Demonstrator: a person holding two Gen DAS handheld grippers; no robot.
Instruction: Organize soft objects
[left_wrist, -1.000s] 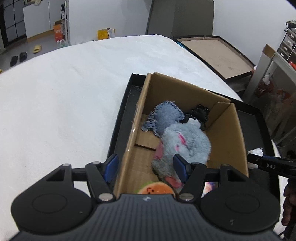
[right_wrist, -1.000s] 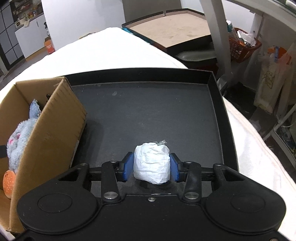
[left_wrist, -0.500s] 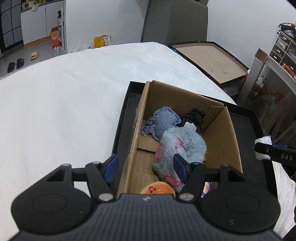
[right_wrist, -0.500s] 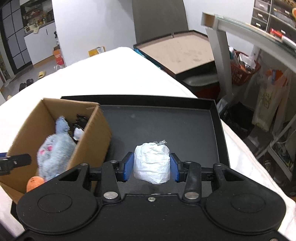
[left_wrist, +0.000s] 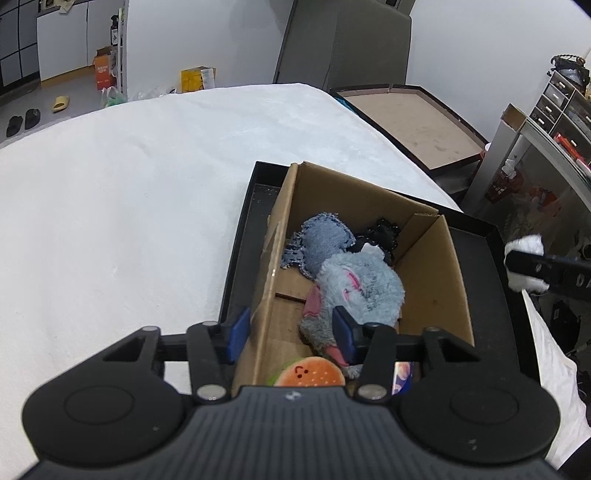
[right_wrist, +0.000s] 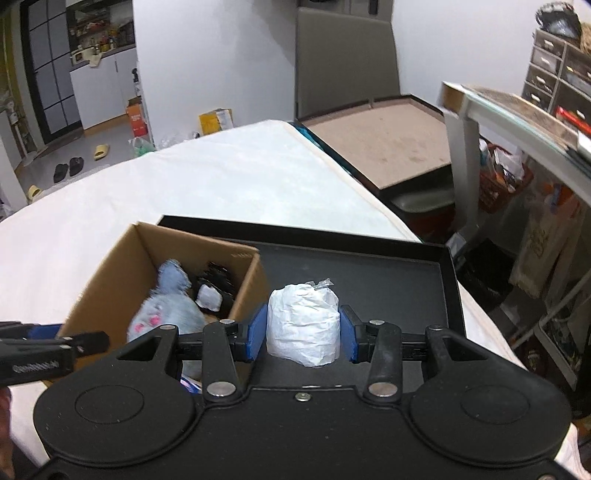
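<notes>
A cardboard box (left_wrist: 436, 280) stands in the left part of a black tray (right_wrist: 388, 273). It holds a grey-blue plush toy (left_wrist: 362, 291), a denim piece (left_wrist: 321, 247), a black item (left_wrist: 380, 234) and a burger-shaped plush (left_wrist: 310, 373). My left gripper (left_wrist: 291, 332) is open and empty, straddling the box's left wall. My right gripper (right_wrist: 303, 334) is shut on a white paper-wrapped roll (right_wrist: 303, 325), held above the tray to the right of the box. The roll also shows at the right edge of the left wrist view (left_wrist: 524, 245).
The tray lies on a white padded surface (left_wrist: 129, 206). A second tray with a brown bottom (right_wrist: 380, 136) stands beyond the far edge. A grey chair back (right_wrist: 343, 55) and shelves with clutter (right_wrist: 554, 92) are at the back right.
My right gripper has risen with the white roll and moved toward the box. My left gripper has drawn back and up a little; the box looks farther away.
</notes>
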